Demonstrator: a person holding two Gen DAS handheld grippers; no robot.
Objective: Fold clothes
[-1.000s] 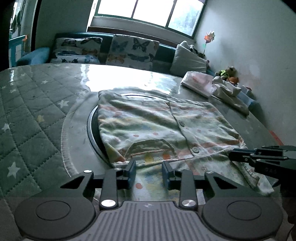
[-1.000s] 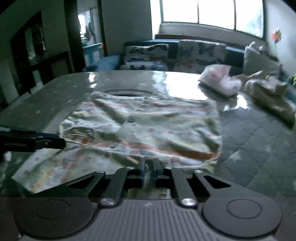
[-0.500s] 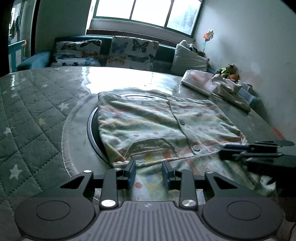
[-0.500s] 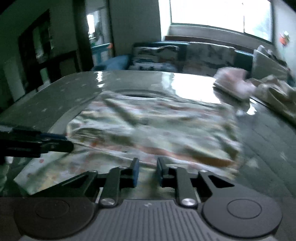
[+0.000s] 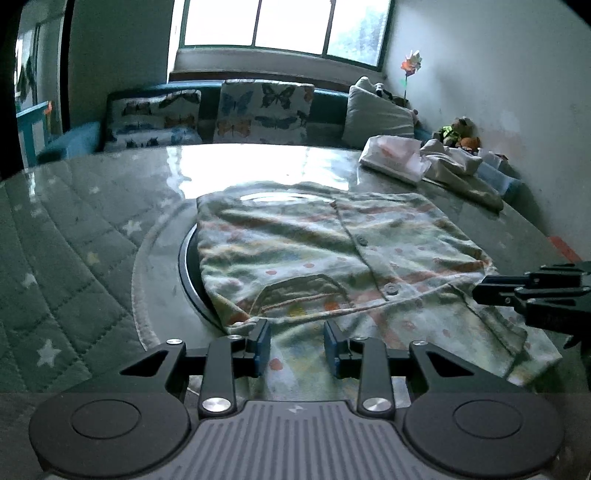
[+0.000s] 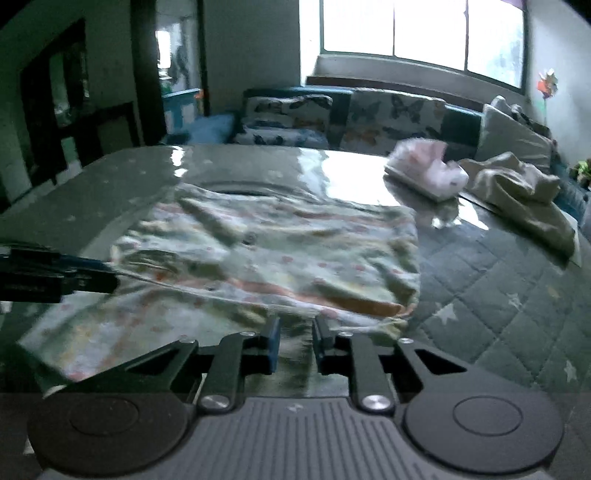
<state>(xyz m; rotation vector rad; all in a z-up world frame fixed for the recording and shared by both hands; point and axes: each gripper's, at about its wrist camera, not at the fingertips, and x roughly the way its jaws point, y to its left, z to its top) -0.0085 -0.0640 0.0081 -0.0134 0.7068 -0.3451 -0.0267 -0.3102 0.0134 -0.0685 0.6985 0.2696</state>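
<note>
A: Light entered only from the window (image 5: pixel 284 24); the panes were blown out white, the room dim with a green cast.

B: Glare noted on the glossy table (image 5: pixel 236 166), a bright patch under the window. Same patch in the right view?

A: Yes. That view was softer, with motion blur over the shirt (image 6: pixel 280 258) and the pink bundle (image 6: pixel 428 171).

B: Fisheye bending and dark vignetted corners in both views.

Daylight pours through a wide window (image 5: pixel 284 26) above a teal sofa (image 5: pixel 325 107) with butterfly cushions (image 5: pixel 264 110). The right wall (image 5: pixel 498 81) is white; a dark doorway (image 6: pixel 177 70) opens left.
</note>
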